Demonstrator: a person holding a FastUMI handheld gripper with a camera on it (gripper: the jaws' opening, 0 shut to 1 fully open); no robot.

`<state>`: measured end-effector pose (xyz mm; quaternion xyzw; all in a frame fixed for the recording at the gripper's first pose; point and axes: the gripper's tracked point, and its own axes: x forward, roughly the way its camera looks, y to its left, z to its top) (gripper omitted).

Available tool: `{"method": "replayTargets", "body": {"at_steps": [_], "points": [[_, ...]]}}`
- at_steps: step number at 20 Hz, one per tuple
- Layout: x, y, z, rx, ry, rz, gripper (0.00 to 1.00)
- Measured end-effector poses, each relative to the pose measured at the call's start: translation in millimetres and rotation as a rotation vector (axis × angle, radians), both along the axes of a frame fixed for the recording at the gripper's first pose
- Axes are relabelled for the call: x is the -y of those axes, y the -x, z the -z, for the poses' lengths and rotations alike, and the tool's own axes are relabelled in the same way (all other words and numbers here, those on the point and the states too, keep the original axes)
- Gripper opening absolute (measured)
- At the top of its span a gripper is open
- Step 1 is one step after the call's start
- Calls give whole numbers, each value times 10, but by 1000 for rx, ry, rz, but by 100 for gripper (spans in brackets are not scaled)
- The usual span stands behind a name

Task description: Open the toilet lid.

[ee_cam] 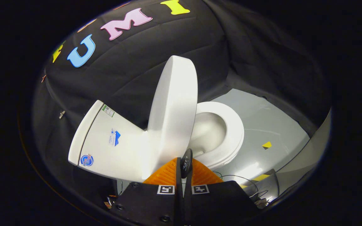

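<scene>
From where I sit, the jaws (184,163) are drawn almost together, and a small dark tab (186,162) stands pinched between them, both fingers pressed against it (I cannot make out what the tab is fixed to, though it sits right at the lower edge of the lid). Just ahead of the jaws rises the toilet lid (173,110), white and lifted well up off the bowl, standing close to upright with its rounded top leaning slightly over the tank side. To the right of the jaws and a little beyond them I see the open seat ring (231,131) and the pale hollow of the bowl (207,130) inside it. To the left of the jaws and beyond lies the white tank (105,138), carrying a few small stickers on its side. The toilet stands on a grey floor (272,125), which spreads out beyond the bowl with a small yellow and black marker (266,145) on it. Some thin cables (247,182) trail near the right finger.
</scene>
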<state>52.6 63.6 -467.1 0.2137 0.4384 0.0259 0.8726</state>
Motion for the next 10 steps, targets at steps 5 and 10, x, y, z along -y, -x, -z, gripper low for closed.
{"method": "replayTargets", "body": {"at_steps": [5,10], "points": [[-361,12,-340,75,97,-54,5],[-716,8,-565,145,209,-100,5]]}}
